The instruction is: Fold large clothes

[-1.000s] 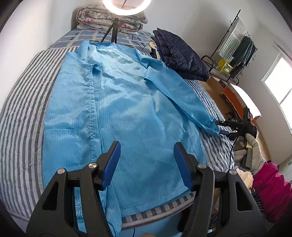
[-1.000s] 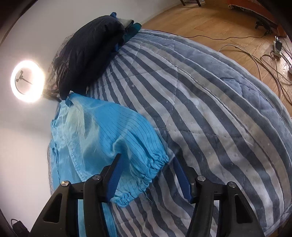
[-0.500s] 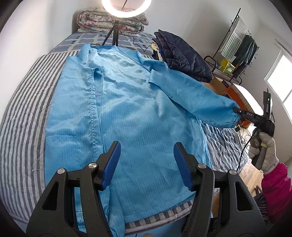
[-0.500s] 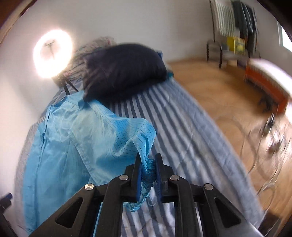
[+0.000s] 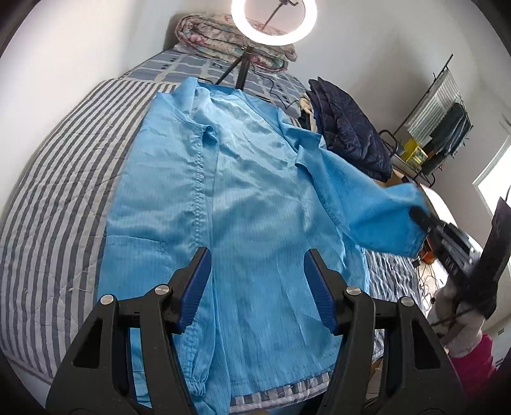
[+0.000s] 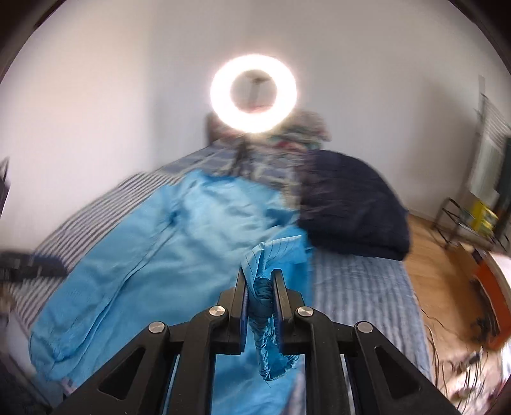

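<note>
A big light blue coat (image 5: 242, 204) lies spread flat on a striped bed (image 5: 57, 198), its collar at the far end near a ring light (image 5: 274, 22). The right gripper (image 6: 259, 306) is pinched tight on the gathered cuff (image 6: 263, 322) of the coat's right sleeve (image 5: 361, 198). The sleeve hangs lifted above the bed on the right side. The left gripper (image 5: 257, 287) hovers over the near hem of the coat, its jaws spread apart with nothing between them. A dark blue puffy jacket (image 5: 348, 137) sits on the far right of the bed. A gloved hand (image 5: 460, 322) shows at the right edge.
</note>
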Available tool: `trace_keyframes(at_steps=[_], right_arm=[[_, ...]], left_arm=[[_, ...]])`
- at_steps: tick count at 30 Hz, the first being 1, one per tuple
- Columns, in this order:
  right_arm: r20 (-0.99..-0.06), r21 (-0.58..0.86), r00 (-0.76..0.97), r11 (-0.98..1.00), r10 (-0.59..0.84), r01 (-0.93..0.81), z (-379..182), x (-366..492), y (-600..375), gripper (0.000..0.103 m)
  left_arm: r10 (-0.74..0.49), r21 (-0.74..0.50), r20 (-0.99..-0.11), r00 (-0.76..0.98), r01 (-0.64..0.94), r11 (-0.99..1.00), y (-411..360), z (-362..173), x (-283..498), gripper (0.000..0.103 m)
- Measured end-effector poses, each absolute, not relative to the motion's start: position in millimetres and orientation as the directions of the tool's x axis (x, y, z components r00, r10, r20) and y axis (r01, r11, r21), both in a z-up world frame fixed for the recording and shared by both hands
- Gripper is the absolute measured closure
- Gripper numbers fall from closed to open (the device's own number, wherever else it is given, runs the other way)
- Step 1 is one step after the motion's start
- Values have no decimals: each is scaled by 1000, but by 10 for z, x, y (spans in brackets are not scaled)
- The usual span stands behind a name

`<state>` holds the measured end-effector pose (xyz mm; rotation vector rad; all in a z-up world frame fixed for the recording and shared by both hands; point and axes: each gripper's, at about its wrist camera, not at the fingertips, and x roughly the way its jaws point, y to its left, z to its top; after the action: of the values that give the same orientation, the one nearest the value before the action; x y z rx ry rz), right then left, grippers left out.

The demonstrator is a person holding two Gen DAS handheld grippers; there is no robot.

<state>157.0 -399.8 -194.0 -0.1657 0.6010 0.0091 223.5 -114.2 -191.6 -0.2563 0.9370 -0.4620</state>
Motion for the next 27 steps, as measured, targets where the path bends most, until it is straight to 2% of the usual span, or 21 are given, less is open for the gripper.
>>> trace_keyframes(at_steps=[7,10,14,15,18,20,22,24,27], right_arm=[[-725,-170,671,906,151,-388,-2707,1605,-3049,92],[-786,-221,599,836,152,-503,-3061,1495,-2708,92],[-828,-198,540,819,155,-538,-3260,1471,-2696,91],[-827,-187,537,821,164,-539,-3258,1464,-2735,88],[-829,-101,509,832,233,-546,-3175,1365,-2872,68],[-814,-12,489,832,314,-554,-3062,1322,-3002,63],[-793,65,473,824,385,-562,-2942,1283,-3149,44],[-765,119,481,827,429,-549,-2851,1254,-3331,39],[-717,202,505,838,479,-507,-2708,1307,-3642,39]], left_arm=[[-463,-440,-716,522,176,880,-898,-1968,2326,41],[-453,-432,-734,506,166,886,-903,-2031,2354,41],[-452,-420,-764,460,178,890,-1015,-2159,2357,41],[-456,-420,-771,444,183,889,-1055,-2202,2360,41],[-467,-421,-791,395,201,884,-1177,-2319,2343,41],[-486,-439,-794,366,208,874,-1239,-2371,2332,41],[-507,-460,-790,345,215,862,-1299,-2390,2318,41],[-506,-453,-790,346,228,862,-1362,-2366,2291,41],[-517,-447,-784,345,265,854,-1475,-2288,2223,41]])
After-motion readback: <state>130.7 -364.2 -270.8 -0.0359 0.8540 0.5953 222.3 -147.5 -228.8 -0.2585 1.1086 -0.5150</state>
